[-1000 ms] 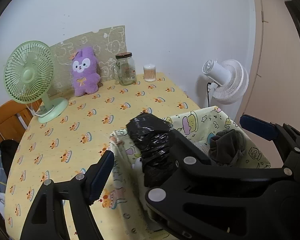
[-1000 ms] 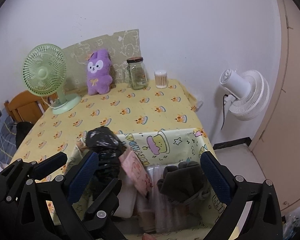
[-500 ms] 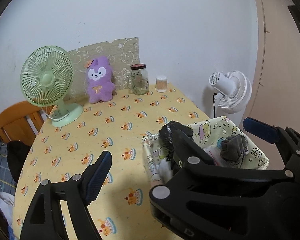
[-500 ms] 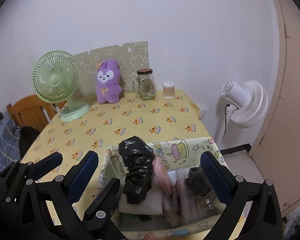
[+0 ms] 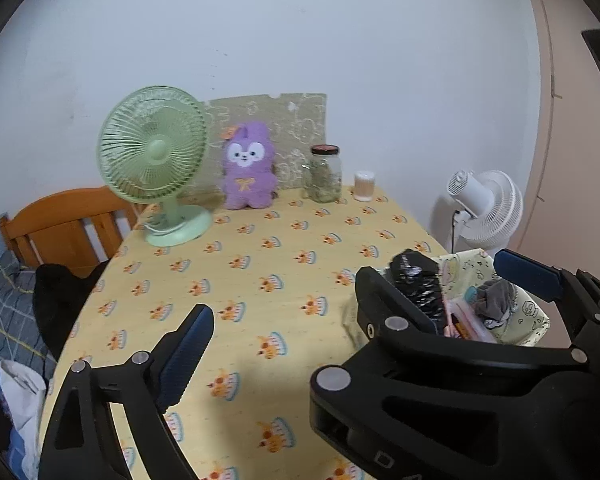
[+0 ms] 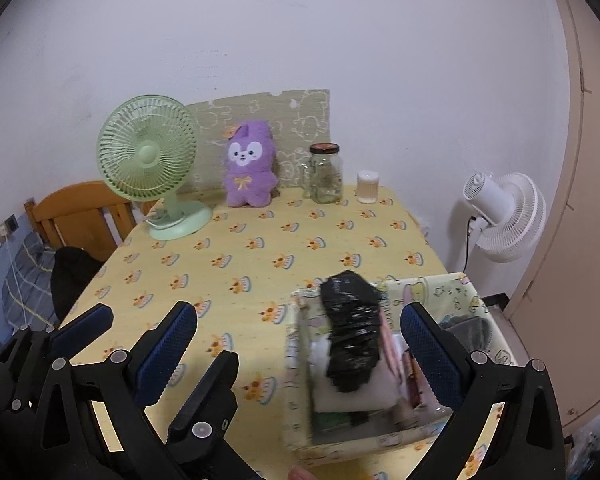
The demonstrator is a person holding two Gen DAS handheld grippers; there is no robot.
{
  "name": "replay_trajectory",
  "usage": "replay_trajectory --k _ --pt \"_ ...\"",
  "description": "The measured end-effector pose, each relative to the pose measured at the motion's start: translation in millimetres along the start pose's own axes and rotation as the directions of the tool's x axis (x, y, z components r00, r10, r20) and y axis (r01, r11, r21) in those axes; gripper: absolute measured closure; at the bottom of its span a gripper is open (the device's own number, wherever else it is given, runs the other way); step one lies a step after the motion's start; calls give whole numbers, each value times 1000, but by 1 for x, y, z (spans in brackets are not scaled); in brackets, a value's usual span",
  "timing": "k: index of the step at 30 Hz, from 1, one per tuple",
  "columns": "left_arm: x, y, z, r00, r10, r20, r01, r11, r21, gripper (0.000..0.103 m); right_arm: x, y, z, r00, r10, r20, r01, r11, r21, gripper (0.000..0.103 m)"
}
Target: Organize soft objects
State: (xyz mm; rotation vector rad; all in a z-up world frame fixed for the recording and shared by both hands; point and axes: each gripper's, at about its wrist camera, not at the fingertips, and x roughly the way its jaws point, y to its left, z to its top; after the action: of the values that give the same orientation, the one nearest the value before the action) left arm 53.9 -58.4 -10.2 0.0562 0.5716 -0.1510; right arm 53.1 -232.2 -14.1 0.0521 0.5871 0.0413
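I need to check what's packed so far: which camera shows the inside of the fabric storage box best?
The right wrist view: it looks down into the fabric storage box, showing the black bag over folded items. In the left wrist view the right gripper hides most of the box, leaving its far rim and a grey cloth.

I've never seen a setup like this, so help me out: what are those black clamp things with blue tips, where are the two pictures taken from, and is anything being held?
Those are two hand-held grippers; a person carries one in each hand, and no robot arm is involved. Each has a fisheye camera looking along its fingers, so one picture comes from the left hand-held gripper, the other from the right hand-held gripper. Both stand open with nothing held; the left one's jaws have just been opening. On the yellow tablecloth stand a green fan, a purple plush toy, a glass jar and a small white container. Near the table edge sits a patterned fabric box holding a black plastic bag, something grey and other soft items.
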Motion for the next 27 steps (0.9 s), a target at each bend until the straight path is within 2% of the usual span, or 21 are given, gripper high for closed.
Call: replay_trajectory --k 17,27 --pt "-58 54 -24 995 91 51 -87 993 -85 6 -44 67 -7 997 59 57 -55 996 -69 0" --pt "-73 66 -34 991 111 80 -104 991 -90 5 -59 83 -16 994 68 87 -62 996 -67 0"
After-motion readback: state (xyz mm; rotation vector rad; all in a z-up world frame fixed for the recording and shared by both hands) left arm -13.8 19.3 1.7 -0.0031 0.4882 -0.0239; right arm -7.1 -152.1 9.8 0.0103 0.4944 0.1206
